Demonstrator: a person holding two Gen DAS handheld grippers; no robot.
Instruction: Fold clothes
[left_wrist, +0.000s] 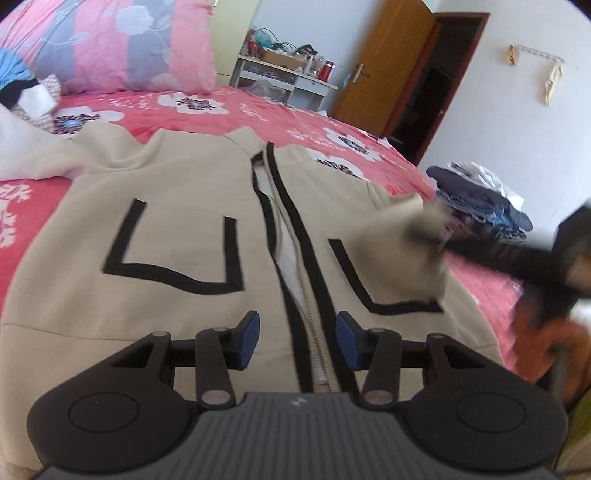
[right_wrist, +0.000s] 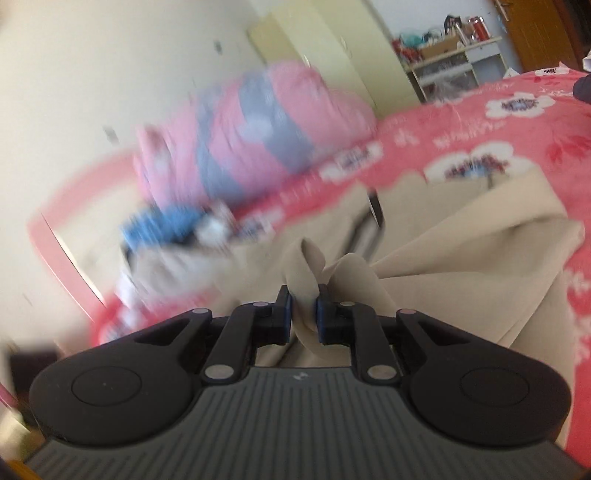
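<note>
The beige jacket (left_wrist: 177, 221) lies front side up on the bed (left_wrist: 258, 110), collar toward the far end and black-edged zipper (left_wrist: 295, 258) running down its middle. Black U-shaped trim (left_wrist: 173, 273) marks the chest panel on each side of the zipper. One sleeve (left_wrist: 402, 236) is lifted off the bed and drawn over the jacket front at the picture's right side.

The right tool (right_wrist: 303, 310) pinches a bunched fold of this sleeve fabric (right_wrist: 306, 269) between its blue pads (right_wrist: 320, 314); the jaws stand narrow, with cloth filling the gap. In the left wrist view this tool appears only as a dark blurred shape (left_wrist: 535, 254) at the sleeve end.

The left tool (left_wrist: 297, 339) hovers over the lower jacket front with its jaws spread, one blue pad on each side of the zipper line. Nothing sits between the pads, and whether they touch the cloth below cannot be told.

The bed carries a red floral sheet. A pink and grey quilt (left_wrist: 122, 44) is piled at the head end, beside a blue garment (left_wrist: 14, 66). A heap of dark clothes (left_wrist: 480, 199) lies at the bed's right edge. A white shelf unit (left_wrist: 288, 74) and a brown door (left_wrist: 384, 66) stand beyond.
</note>
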